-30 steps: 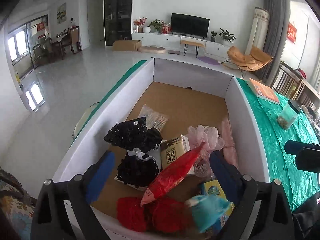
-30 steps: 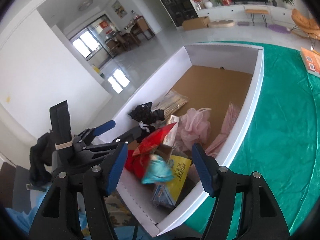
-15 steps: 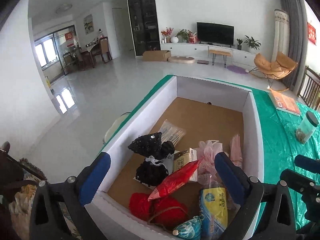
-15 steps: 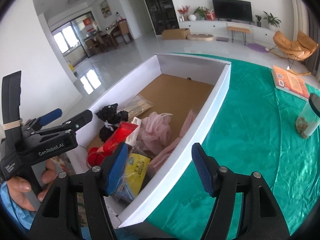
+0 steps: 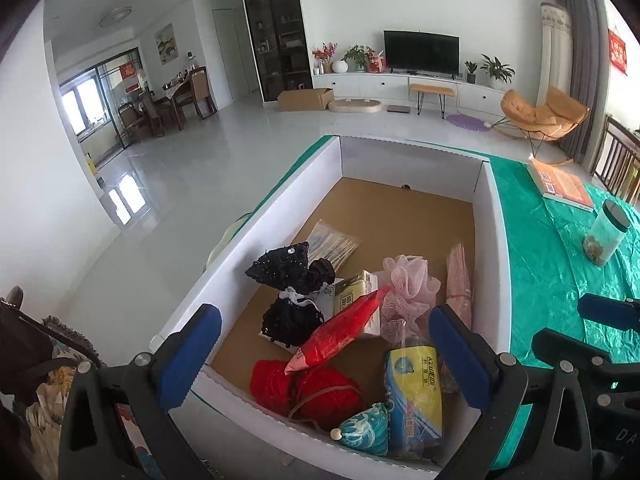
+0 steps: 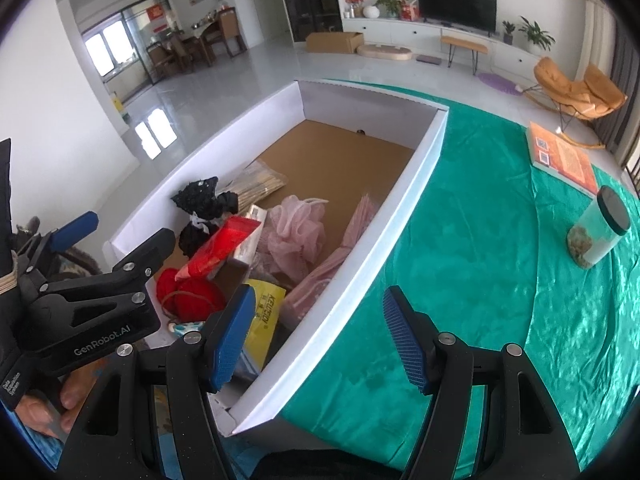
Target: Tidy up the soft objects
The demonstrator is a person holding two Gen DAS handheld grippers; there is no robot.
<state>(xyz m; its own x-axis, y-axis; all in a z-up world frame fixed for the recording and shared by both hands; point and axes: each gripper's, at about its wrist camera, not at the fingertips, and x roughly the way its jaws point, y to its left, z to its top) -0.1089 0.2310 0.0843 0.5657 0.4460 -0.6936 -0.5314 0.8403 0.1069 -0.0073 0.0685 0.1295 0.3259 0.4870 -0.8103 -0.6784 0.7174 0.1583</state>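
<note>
A white box (image 5: pixel 490 240) with a brown floor holds the soft things: black beaded bags (image 5: pixel 288 268), a pink mesh sponge (image 5: pixel 404 284), red yarn (image 5: pixel 320 388), a red packet (image 5: pixel 340 332), a yellow packet (image 5: pixel 416 400) and a teal wave-pattern pouch (image 5: pixel 366 430) in the near corner. My left gripper (image 5: pixel 324 332) hangs wide open above the box's near end, with nothing between its pads. My right gripper (image 6: pixel 320 332) stands open over the box's right wall (image 6: pixel 400 200) and the cloth, holding nothing. The left gripper (image 6: pixel 120 236) also shows at the left of the right wrist view.
A green cloth (image 6: pixel 480 240) covers the table right of the box. On it stand a lidded jar (image 6: pixel 596 232) and an orange book (image 6: pixel 560 158). A hand (image 6: pixel 44 412) grips the left tool. The box's far half shows bare cardboard (image 5: pixel 400 216).
The teal pouch, blurred in mid-air a second ago, now lies in the box's near corner. My left gripper drew back and up, jaws wider. The right view swung toward the cloth.
</note>
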